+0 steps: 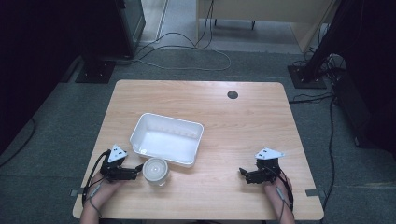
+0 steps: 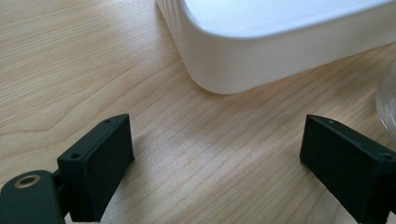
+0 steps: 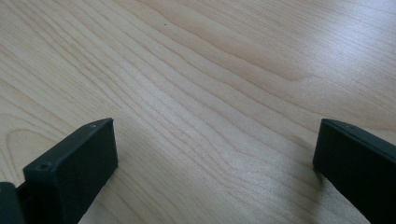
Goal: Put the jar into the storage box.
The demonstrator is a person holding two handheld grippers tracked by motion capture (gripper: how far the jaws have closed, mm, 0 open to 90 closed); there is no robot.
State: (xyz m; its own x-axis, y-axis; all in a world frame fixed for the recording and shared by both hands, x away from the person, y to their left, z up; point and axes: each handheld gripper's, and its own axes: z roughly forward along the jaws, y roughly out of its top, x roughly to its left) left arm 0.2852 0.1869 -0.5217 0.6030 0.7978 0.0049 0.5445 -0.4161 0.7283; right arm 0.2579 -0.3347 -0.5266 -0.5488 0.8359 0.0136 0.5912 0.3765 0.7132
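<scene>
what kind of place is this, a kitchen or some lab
Probably a lab or recording workspace, not a kitchen. A bare wooden table stands on grey carpet with loose cables trailing across the floor and black equipment stands behind it. On the table sit just a white tray and a small cup.

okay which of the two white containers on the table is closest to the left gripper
The small round cup, just past the left gripper and in front of the tray. The big rectangular tray sits farther back toward the table's middle.
</scene>
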